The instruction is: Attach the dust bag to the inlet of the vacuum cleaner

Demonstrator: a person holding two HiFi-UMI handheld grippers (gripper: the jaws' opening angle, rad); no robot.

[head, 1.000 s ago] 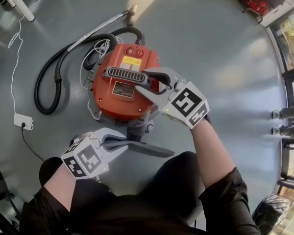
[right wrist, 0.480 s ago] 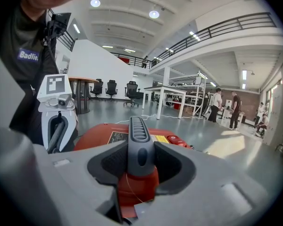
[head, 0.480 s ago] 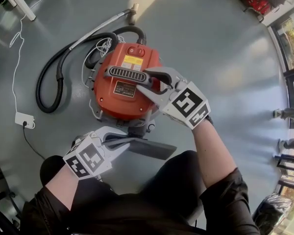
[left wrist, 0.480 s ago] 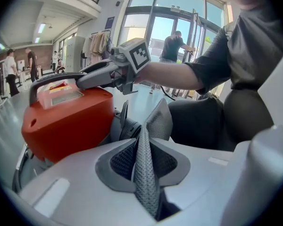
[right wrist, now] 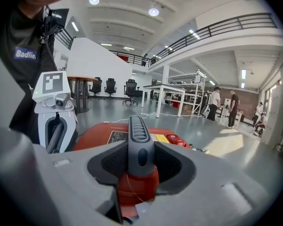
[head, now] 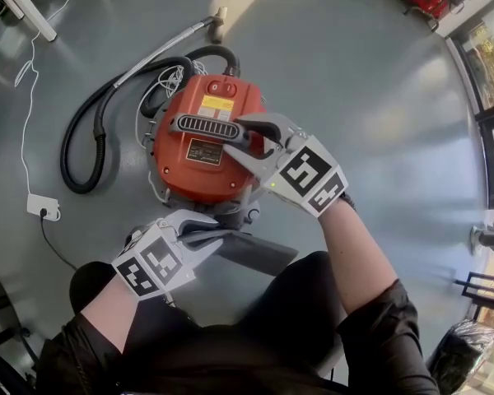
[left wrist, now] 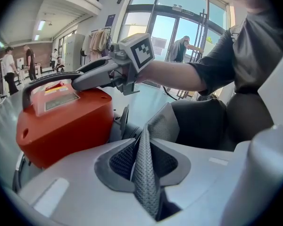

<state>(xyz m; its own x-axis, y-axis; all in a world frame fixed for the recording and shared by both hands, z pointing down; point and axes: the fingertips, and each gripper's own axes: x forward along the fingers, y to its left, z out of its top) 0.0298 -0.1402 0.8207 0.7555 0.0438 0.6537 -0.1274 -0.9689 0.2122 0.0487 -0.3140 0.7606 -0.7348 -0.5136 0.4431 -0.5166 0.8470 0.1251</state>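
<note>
Right gripper clamps the handle of the orange vacuum cleaner. Left gripper, jaws opening, pinches the grey dust bag just beside the cleaner's near side. Best to steady the cleaner and seat the bag's mouth squarely.

— Where's the vacuum cleaner?
— Centre-left, orange, on the floor. The right gripper clamps its handle.
— And the dust bag?
— Just below the cleaner, between the left gripper's opening jaws.
</note>
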